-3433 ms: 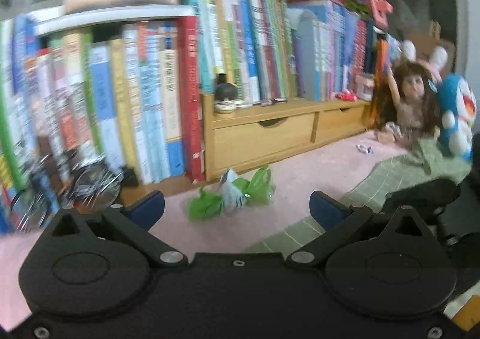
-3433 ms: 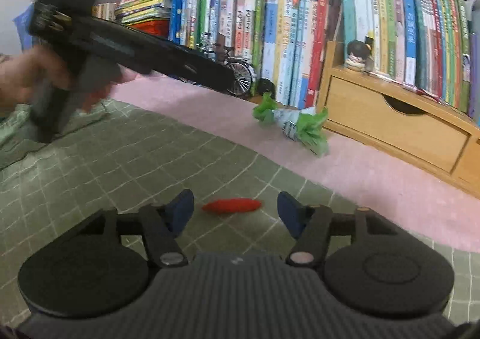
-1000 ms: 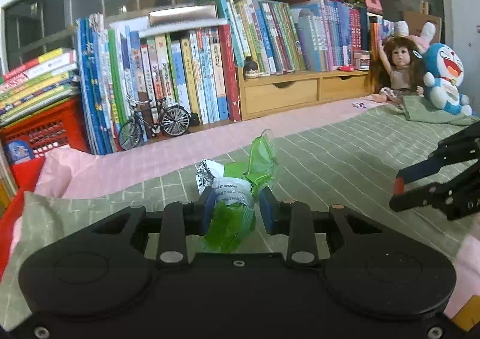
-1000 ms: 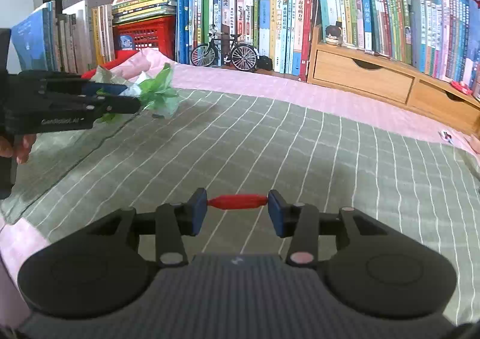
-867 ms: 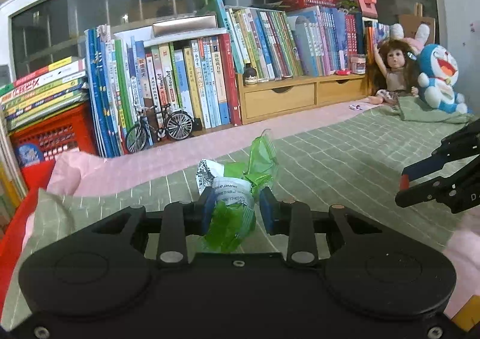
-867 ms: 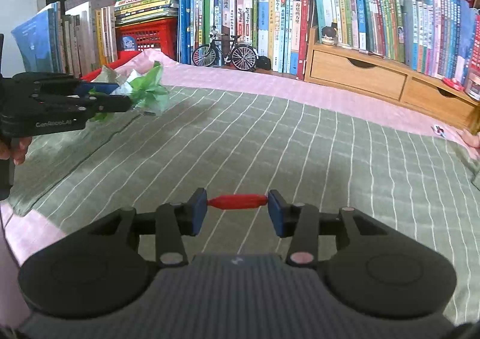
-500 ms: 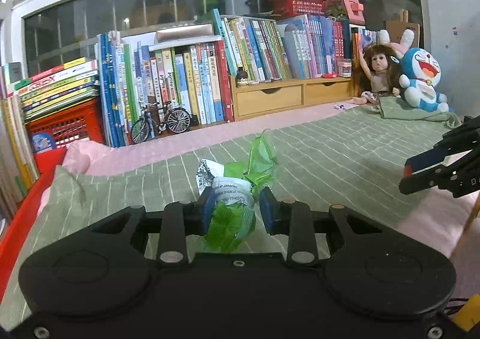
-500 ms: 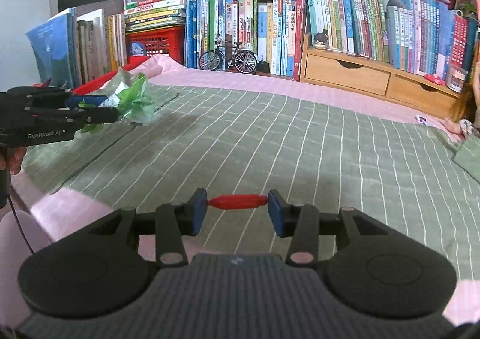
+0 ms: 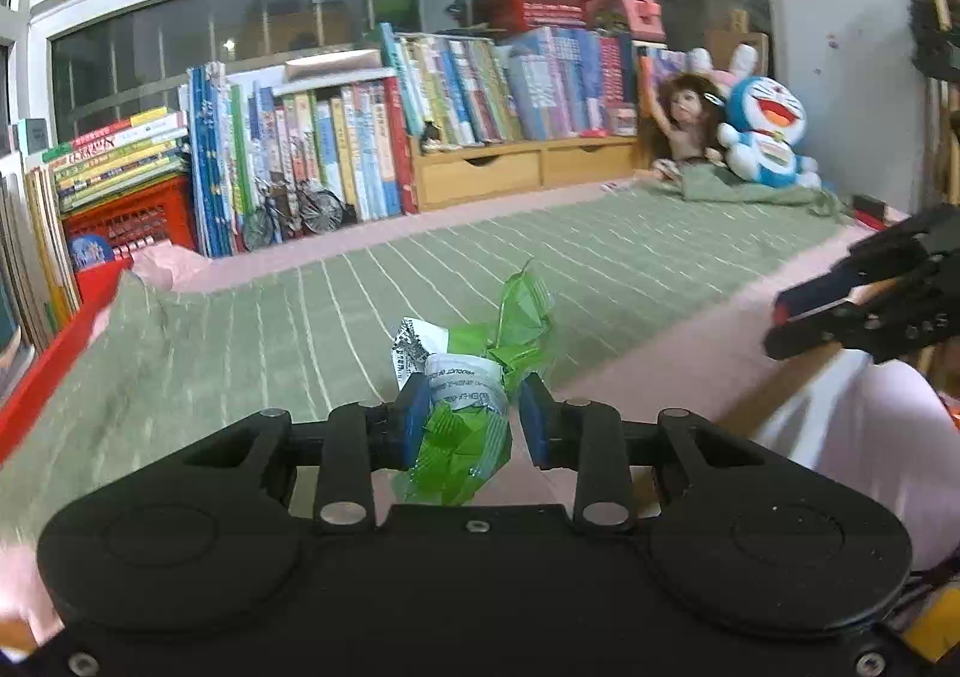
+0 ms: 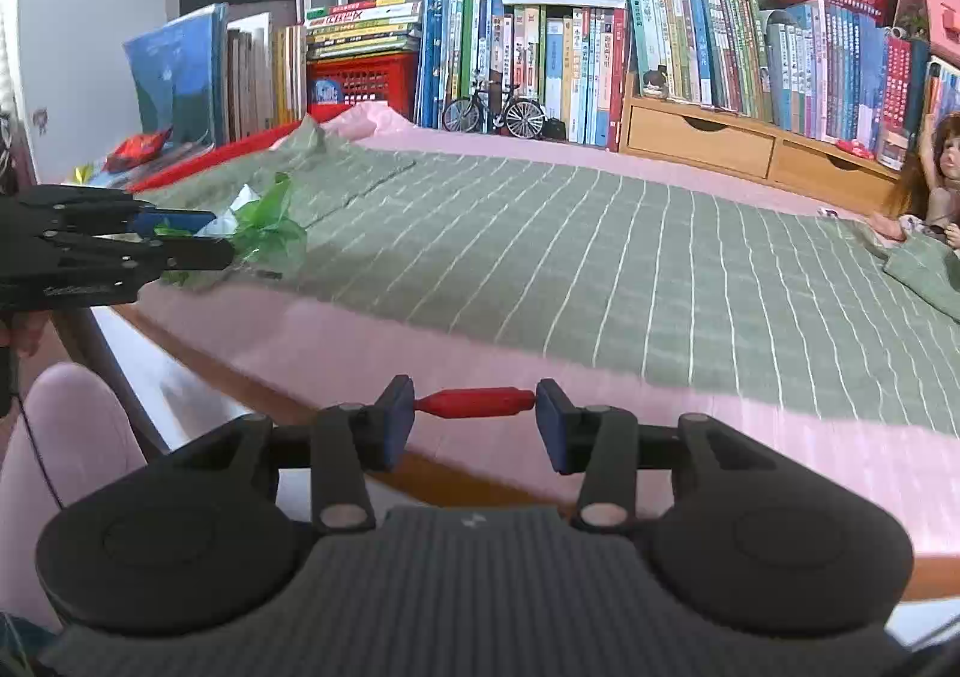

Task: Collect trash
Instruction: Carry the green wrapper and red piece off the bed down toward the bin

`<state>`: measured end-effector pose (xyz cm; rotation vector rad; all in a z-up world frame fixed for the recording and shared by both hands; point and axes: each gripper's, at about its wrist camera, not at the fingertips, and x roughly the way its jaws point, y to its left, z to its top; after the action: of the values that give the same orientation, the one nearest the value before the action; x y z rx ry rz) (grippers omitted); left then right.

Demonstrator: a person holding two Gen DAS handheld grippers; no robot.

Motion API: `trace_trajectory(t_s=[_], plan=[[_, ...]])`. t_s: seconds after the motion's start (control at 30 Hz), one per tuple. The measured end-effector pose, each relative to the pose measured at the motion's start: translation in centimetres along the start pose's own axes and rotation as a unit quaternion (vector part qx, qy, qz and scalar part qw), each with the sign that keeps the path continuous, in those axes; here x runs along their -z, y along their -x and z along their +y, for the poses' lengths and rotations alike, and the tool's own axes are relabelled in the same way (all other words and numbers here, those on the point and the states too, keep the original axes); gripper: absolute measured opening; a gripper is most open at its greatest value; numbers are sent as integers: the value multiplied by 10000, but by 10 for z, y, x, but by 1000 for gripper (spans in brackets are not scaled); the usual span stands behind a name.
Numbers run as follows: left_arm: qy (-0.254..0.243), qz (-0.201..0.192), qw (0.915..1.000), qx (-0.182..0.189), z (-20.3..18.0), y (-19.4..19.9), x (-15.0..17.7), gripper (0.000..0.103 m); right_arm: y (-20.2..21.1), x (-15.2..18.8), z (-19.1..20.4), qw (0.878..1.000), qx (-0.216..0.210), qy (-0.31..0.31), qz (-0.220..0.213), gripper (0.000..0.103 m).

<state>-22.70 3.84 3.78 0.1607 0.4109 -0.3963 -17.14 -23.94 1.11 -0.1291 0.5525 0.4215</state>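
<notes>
My left gripper (image 9: 473, 418) is shut on a crumpled green and white wrapper (image 9: 474, 371), held in the air near the bed's front edge. The same wrapper (image 10: 264, 224) shows at the left of the right wrist view, sticking out of the left gripper (image 10: 198, 239). My right gripper (image 10: 474, 418) is shut on a small red wrapper (image 10: 477, 402), clamped end to end between its blue pads. It hangs over the bed's pink front edge. In the left wrist view the right gripper (image 9: 780, 317) comes in from the right.
A green checked blanket (image 10: 600, 257) covers the pink bed (image 10: 720, 407). Rows of books (image 10: 540, 59), a toy bicycle (image 10: 495, 107), wooden drawers (image 10: 720, 140) and a red basket (image 10: 360, 80) line the far side. A doll (image 9: 681, 131) and a blue plush toy (image 9: 768, 137) sit at the right.
Both grippers have drawn back from the bookshelf side toward the bed's front edge, each keeping hold of its wrapper. The bed edge and the floor side now show below them.
</notes>
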Motion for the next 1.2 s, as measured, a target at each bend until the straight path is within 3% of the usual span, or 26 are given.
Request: trace_trajectory(t_s=[0.43, 0.97, 1.2], plan=[[202, 305, 9990, 242, -61, 55, 72, 31, 33, 55, 38, 9991, 135, -393, -117, 48], [1016, 850, 9912, 87, -76, 23, 117, 31, 0, 88, 58, 9964, 20, -740, 410, 48], [980, 1181, 9881, -89, -78, 6, 126, 31, -17, 98, 65, 9951, 228, -664, 695, 48]])
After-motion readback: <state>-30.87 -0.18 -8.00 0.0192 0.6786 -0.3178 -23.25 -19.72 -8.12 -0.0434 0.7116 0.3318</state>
